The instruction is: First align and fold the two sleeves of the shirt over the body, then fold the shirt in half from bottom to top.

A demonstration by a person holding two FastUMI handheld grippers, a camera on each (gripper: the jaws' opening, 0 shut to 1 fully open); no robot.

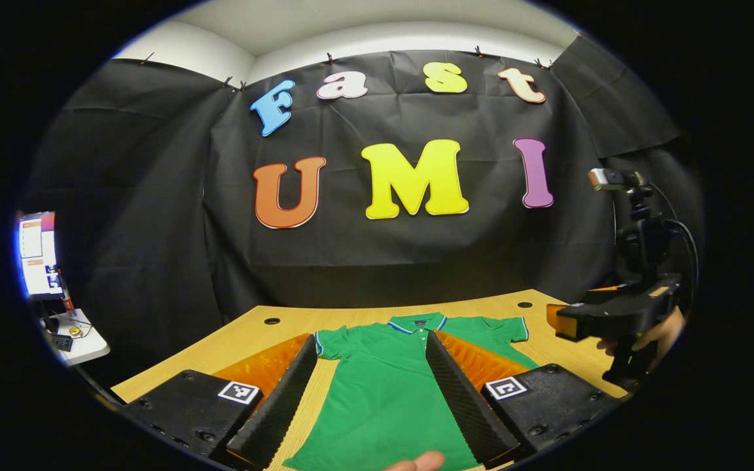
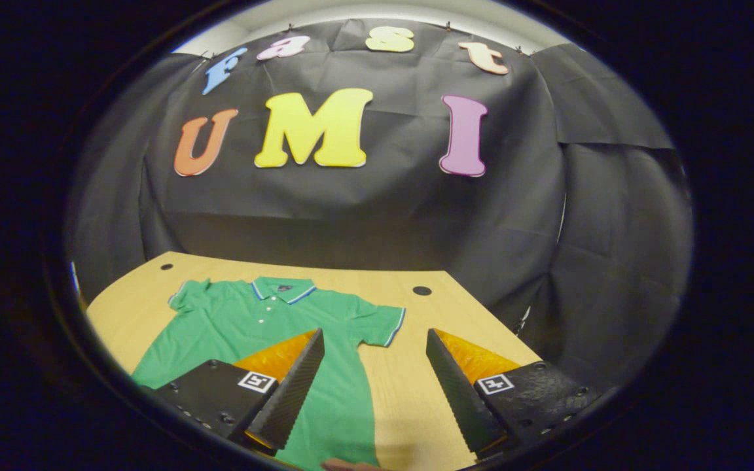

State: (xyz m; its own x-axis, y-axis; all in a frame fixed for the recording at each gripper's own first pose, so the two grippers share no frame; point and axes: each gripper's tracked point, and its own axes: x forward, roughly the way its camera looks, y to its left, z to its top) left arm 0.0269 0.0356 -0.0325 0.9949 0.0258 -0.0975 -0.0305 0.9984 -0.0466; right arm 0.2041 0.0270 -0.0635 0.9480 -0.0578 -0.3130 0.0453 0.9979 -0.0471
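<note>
Green polo shirt (image 1: 383,386) lies flat on the wooden table (image 1: 246,337), collar toward the booth wall, front up, both short sleeves spread out to the sides, nothing folded yet. Collar and sleeve cuffs have blue-white trim.

Left tongs (image 1: 372,392): spread wide, grasping nothing. Held above the shirt body, one finger over the shirt's left-hand shoulder region, the other over the placket side. A fingertip of the person (image 1: 419,462) shows at the bottom edge of the left gripper view.

Right tongs (image 2: 370,386): also spread wide, nothing between them. In the right gripper view they hang over the shirt's right-hand edge; one finger over the green cloth below the sleeve (image 2: 380,324), the other over bare table.

In the left gripper view the right tongs are seen at far right, off the shirt, gripped by a hand (image 1: 655,333), with a camera mount (image 1: 632,209) and cable on top.

Cable holes (image 2: 422,290) near the table's far edge. Monitor (image 1: 38,254) at far left, beside a small white side table (image 1: 82,343).
</note>
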